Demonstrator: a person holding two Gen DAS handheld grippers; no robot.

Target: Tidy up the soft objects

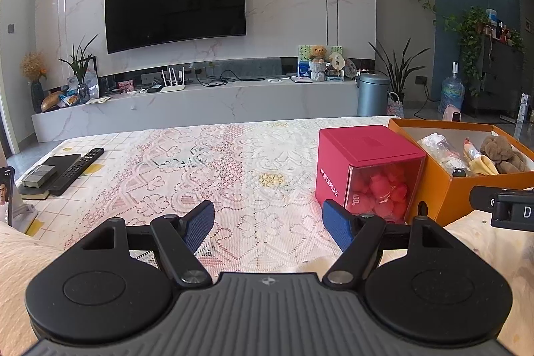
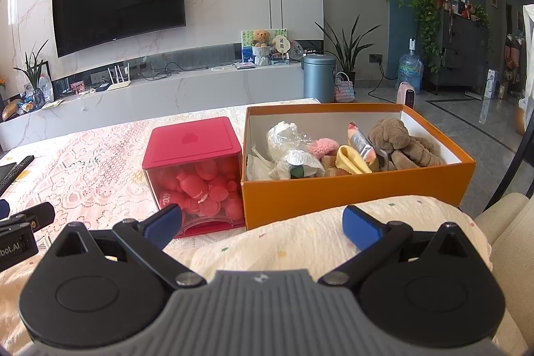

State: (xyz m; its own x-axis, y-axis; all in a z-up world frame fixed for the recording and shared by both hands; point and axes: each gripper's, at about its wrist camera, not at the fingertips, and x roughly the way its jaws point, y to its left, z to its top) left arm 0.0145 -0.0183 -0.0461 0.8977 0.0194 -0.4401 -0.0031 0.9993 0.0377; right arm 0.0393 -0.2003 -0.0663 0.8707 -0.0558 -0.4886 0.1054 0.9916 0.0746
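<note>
Right wrist view first: the right gripper (image 2: 262,222) stands spread wide with nothing between its blue pads (image 2: 362,227), hanging over a pale dotted cushion (image 2: 300,239). Straight ahead at twelve o'clock, just past the cushion's edge, sits the orange box (image 2: 357,189), open-topped, its long axis running from about ten o'clock to three o'clock across the gripper's line. Inside it the soft things are heaped: a brown plush toy (image 2: 400,142) at the one o'clock end, a yellow cloth (image 2: 352,159) and a pink fuzzy piece (image 2: 322,146) near the middle, crinkled plastic wrap (image 2: 290,135) toward eleven o'clock. Touching the box's left wall, at about eleven o'clock, is the red container (image 2: 193,142) with a clear front showing red rounded items.

Left wrist view: the left gripper (image 1: 268,224) is likewise wide apart and empty, above the lace tablecloth (image 1: 200,162). From it the red container (image 1: 363,152) lies at one o'clock and the orange box (image 1: 474,192) farther off at two o'clock, behind the container.

My judgement is that the right hand is the nearer one to the box's contents; its reach is straight forward and down over the near wall, whereas the left would have to cross past the container.
</note>
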